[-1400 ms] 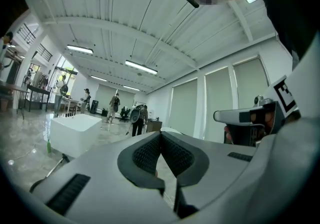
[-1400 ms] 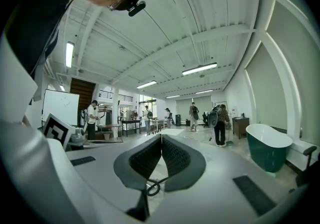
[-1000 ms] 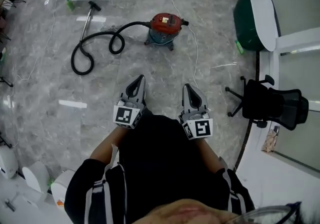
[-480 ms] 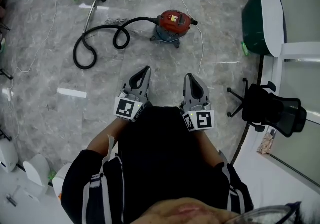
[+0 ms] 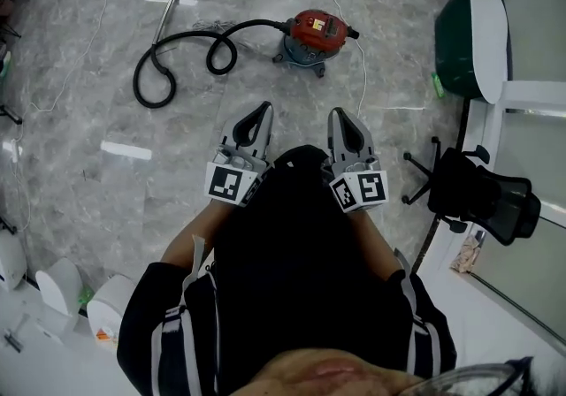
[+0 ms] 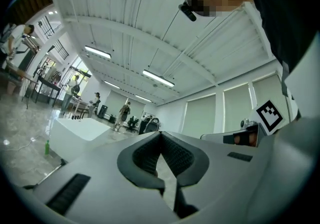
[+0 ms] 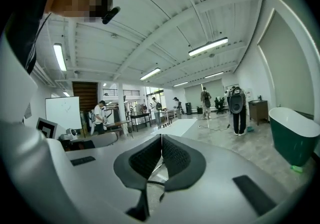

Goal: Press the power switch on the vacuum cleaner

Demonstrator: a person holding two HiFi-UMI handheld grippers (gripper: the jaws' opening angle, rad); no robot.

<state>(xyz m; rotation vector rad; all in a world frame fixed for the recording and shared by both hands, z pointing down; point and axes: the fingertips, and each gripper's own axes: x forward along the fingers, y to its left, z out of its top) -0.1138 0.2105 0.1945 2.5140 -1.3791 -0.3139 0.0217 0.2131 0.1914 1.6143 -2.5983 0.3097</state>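
"As far as I can count from here, there is one vacuum cleaner (image 5: 317, 32), red on top, with one black hose (image 5: 181, 58) curling to the left and one metal pipe (image 5: 168, 10) at its end. It stands on the grey floor (image 5: 88, 147), ahead of the person and well apart from both grippers."

"And how many grippers?"

"Two. The left gripper (image 5: 262, 109) and the right gripper (image 5: 340, 114) are held side by side before the body, both pointing toward the vacuum cleaner. The fingers of each one are pressed together at the tips, with nothing between them."

"Do the gripper views show the vacuum cleaner too?"

"Only the head view shows it, together with one black office chair (image 5: 482, 191) and one green tub (image 5: 460, 27) at the right. The gripper views look upward at a white ceiling with long lamps, and the right gripper view shows several people far back in the hall."

"What is different from one second ago?"

"In the head view the gripper tips are now nearer to the vacuum cleaner, and the vacuum cleaner sits a little more to the right."
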